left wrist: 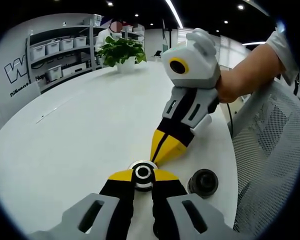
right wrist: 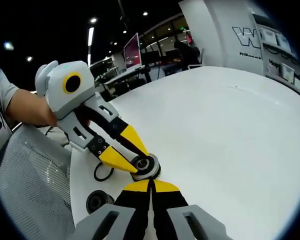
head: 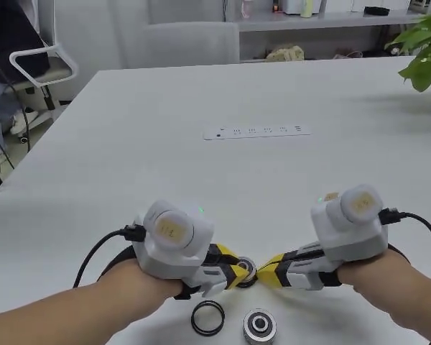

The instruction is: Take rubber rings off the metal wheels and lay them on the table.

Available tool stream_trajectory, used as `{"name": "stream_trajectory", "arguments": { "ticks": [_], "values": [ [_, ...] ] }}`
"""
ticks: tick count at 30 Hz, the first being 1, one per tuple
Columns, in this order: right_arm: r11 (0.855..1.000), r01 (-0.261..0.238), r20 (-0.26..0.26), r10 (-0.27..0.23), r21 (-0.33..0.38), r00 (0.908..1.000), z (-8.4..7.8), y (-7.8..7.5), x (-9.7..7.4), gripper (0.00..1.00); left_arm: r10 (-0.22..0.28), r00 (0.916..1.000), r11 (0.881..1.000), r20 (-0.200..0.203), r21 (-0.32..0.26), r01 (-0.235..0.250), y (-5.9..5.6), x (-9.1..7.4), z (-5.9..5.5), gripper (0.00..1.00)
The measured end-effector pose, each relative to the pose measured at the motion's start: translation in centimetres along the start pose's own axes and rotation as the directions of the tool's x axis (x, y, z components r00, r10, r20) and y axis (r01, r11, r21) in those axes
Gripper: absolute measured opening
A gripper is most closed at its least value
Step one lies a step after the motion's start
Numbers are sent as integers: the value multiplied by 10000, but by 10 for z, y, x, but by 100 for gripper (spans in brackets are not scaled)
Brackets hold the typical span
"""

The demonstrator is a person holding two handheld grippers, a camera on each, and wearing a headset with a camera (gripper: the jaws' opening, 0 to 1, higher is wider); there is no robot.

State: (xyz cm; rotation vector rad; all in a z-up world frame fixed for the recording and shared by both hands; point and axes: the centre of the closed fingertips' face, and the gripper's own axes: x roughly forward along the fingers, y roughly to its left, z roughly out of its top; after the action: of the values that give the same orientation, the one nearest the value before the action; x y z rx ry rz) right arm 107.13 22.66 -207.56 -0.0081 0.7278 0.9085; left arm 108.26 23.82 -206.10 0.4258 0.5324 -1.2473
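Jaws of the left gripper (left wrist: 142,176) are closed most of the way onto a small round silver metal wheel (right wrist: 146,164), with one yellow tip on each side of it. The wheel is down close to the white table (head: 201,93); whether it touches the surface cannot be told. The right gripper (right wrist: 151,186) faces the left one head-on. Its two yellow tips are pressed together with no gap to be seen, and they touch the rim of the held wheel. Whether they pinch any rubber there cannot be told.

A loose black rubber ring (head: 207,317) lies flat on the table just beside the left gripper's jaws, on the side nearer the person, apart from the held wheel. A second metal wheel with a dark outer band (head: 260,325) lies flat next to that ring, to the right of the left gripper's jaws in the left gripper view. Far ahead of both grippers, a white power strip (head: 257,131) lies on the table. A green leafy plant (head: 424,50) stands beyond the right gripper at the table's far edge.
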Motion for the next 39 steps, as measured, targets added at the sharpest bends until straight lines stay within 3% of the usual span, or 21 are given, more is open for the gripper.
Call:
{"name": "stream_trajectory", "arguments": {
  "ticks": [11, 39],
  "values": [
    [9912, -52, 548, -20, 1321, 9985, 7, -4, -3, 0, -8, 10000, 10000, 15, -17, 8, 0, 0, -1, 7],
    [9741, -80, 1208, -199, 2260, 9925, 14, -8, -5, 0, 177, 9998, 9998, -87, -82, -177, -1, 2, 2, 7]
  ]
}}
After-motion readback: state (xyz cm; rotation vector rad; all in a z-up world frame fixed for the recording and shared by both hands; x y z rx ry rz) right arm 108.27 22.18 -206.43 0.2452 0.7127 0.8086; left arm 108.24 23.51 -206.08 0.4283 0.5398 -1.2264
